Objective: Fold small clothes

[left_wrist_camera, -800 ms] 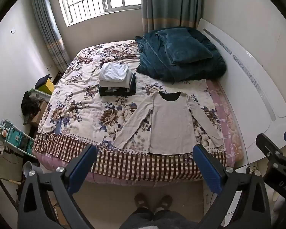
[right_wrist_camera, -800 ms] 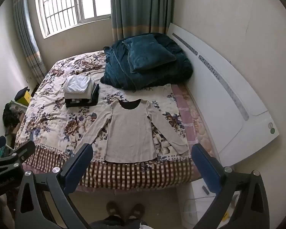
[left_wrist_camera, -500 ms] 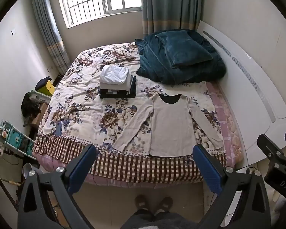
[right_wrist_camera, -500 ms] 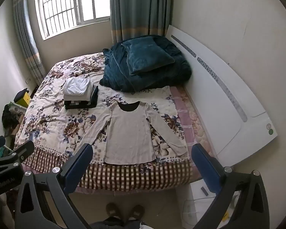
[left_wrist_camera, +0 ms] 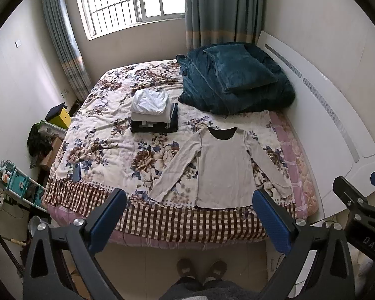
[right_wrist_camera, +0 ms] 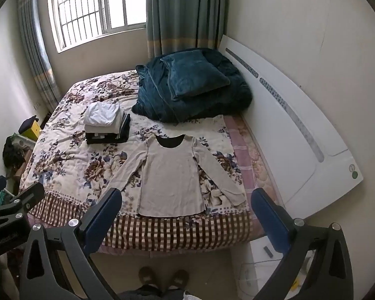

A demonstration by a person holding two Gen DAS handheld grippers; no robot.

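left wrist view: "das" lettering on right gripper (left_wrist_camera: 370,187)

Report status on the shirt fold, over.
Both grippers, left and right, open, empty. Beige shirt flat, unfolded. Nothing on it.

Soft daylight admitted through the barred glass window (left_wrist_camera: 135,2) far beyond the tongs, glare there, edges bowed and darkly vignetted, focus kept sharp.
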